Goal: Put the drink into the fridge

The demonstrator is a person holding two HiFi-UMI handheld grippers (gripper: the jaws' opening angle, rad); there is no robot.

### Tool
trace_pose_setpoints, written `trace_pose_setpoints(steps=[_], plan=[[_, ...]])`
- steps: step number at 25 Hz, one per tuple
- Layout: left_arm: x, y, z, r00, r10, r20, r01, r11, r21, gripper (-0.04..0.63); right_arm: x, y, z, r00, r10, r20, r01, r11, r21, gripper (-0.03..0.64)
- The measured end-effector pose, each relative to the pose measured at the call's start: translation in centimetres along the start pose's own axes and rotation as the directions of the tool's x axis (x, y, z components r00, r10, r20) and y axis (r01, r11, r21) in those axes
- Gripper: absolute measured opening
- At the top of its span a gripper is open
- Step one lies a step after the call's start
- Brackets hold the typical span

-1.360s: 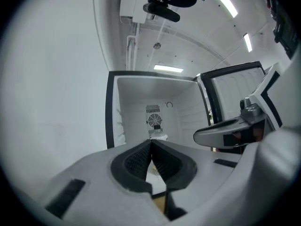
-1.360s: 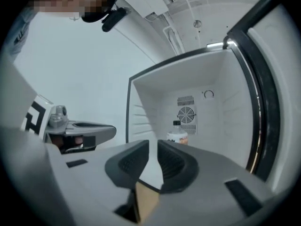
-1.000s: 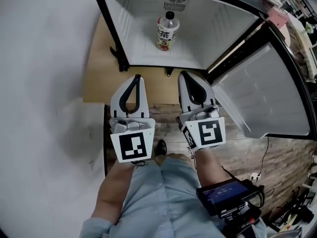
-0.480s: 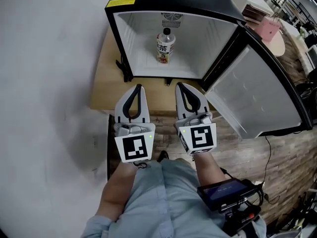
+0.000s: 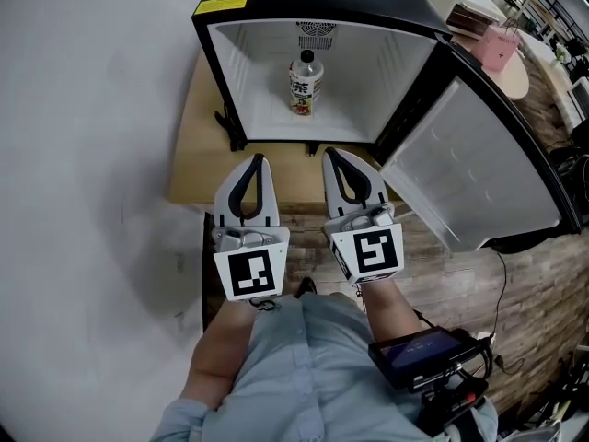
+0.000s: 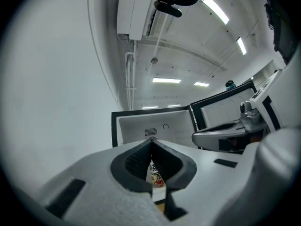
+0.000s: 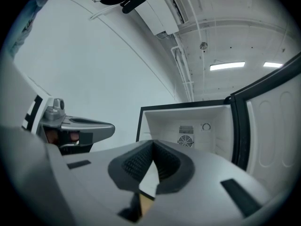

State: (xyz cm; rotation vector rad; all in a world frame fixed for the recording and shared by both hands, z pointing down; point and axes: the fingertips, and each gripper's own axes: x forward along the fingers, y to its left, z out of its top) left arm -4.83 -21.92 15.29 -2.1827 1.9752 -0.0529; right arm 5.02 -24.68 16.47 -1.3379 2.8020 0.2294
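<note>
The drink, a clear bottle (image 5: 305,83) with a printed label and white cap, stands upright inside the open black mini fridge (image 5: 221,72), near its back wall under the fan grille. Both grippers hover side by side in front of the fridge opening, apart from the bottle. My left gripper (image 5: 257,158) is shut with nothing in it, and my right gripper (image 5: 328,152) is shut and empty too. In the left gripper view the bottle (image 6: 156,177) shows through the gap below the meeting jaw tips (image 6: 151,141). The right gripper view shows its closed tips (image 7: 153,143) before the white fridge interior (image 7: 207,140).
The fridge door (image 5: 479,173) swings open to the right. The fridge rests on a pale wooden board (image 5: 193,155) over plank flooring (image 5: 451,279). A white wall (image 5: 83,155) runs along the left. A screen device (image 5: 419,357) hangs at the person's waist.
Both grippers have pulled back a little from the fridge opening and risen, still shut. The bottle has stayed put inside the fridge.
</note>
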Motion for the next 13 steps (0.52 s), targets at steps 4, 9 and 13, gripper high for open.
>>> trace_pose_setpoints(steps=[4,9,13], plan=[[0.23,-0.20,-0.21,1.000,-0.014,-0.003,0.014,1.000,-0.001,0.009,0.09,0.15,-0.10,1.000,-0.002,-0.021,0.003,1.000,0.013,0.005],[0.41,-0.04,-0.48,1.000,-0.018,-0.007,0.018,1.000,0.002,0.009,0.27,-0.05,-0.50,1.000,-0.010,-0.012,0.010,1.000,0.006,0.005],[0.48,0.16,-0.69,1.000,-0.018,-0.010,0.018,1.000,0.002,0.009,0.52,-0.01,-0.57,1.000,-0.012,-0.007,0.012,1.000,0.003,0.005]])
